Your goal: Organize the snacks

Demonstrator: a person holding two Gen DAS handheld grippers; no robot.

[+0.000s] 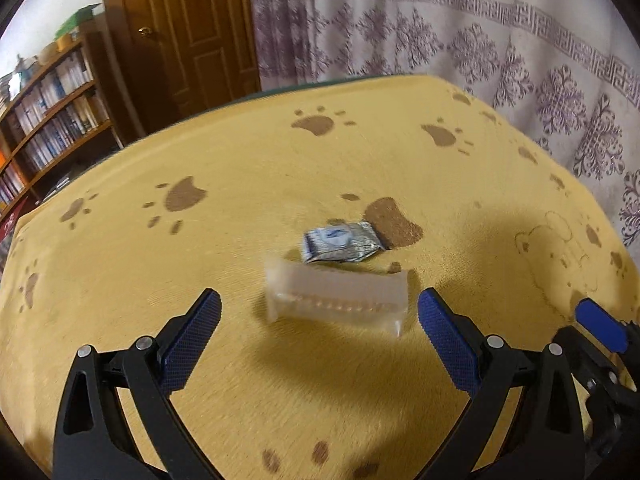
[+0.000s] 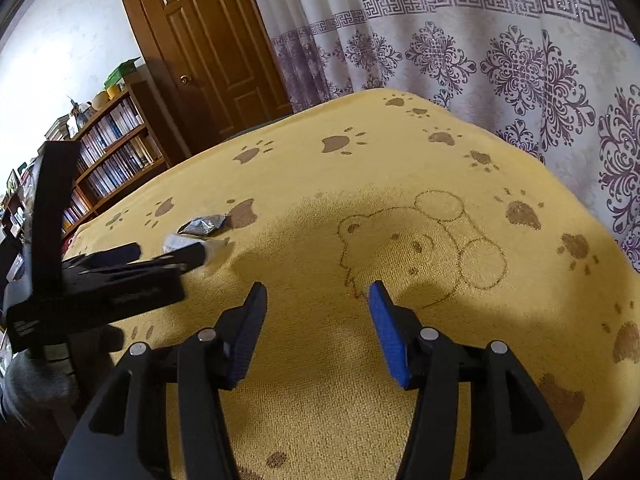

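The left claw (image 1: pixel 318 312) gapes wide around the clear snack pack (image 1: pixel 336 296) on the yellow-clothed tabletop (image 1: pixel 240 168), silver packet (image 1: pixel 340 244) just behind (apparently gathered together), while the right claw (image 2: pixel 316 300) hovers open, empty.

Two snack packets, just beside each other
Clear, blurred wafer packet (image 1: pixel 337 295) lies crosswise; crumpled silver-blue sachet (image 1: pixel 341 243) flat behind it

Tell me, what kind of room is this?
Probably a room in a home: a bookshelf packed with books, a wooden door, patterned curtains, and a table under a paw-print cloth.
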